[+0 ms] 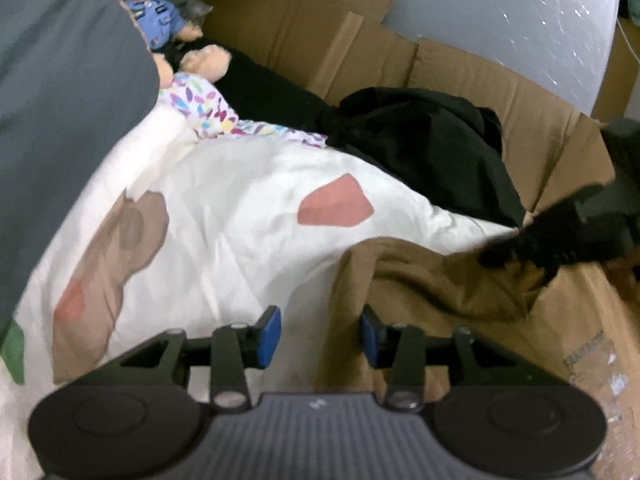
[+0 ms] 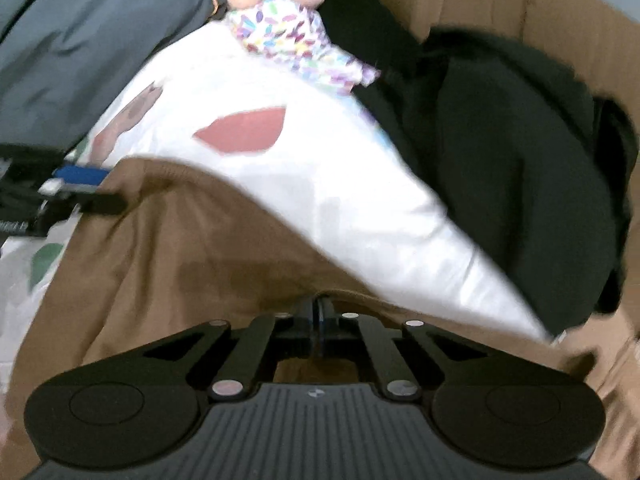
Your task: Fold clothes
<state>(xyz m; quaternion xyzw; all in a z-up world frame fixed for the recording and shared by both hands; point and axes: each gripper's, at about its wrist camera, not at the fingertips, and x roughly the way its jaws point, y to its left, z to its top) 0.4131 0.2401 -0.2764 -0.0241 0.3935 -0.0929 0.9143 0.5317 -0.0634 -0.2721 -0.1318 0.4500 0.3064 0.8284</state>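
Note:
A brown garment [image 1: 424, 280] lies crumpled over a white quilt [image 1: 240, 200] with pink and tan patches. My left gripper [image 1: 320, 336] is open, its blue pads either side of the garment's left edge, nothing held. My right gripper [image 2: 320, 320] is shut on the brown garment's [image 2: 192, 256] near edge, which spreads out ahead of it. The right gripper also shows at the right edge of the left wrist view [image 1: 532, 244], on the garment's far corner. The left gripper shows at the left of the right wrist view [image 2: 76, 188].
A black garment [image 1: 432, 148] is heaped beyond the quilt against flattened cardboard [image 1: 344, 44]. A teddy bear in a blue shirt [image 1: 156, 12] and a multicoloured patterned cloth [image 1: 208, 108] lie at the far end. A grey-blue cover [image 1: 60, 100] is at the left.

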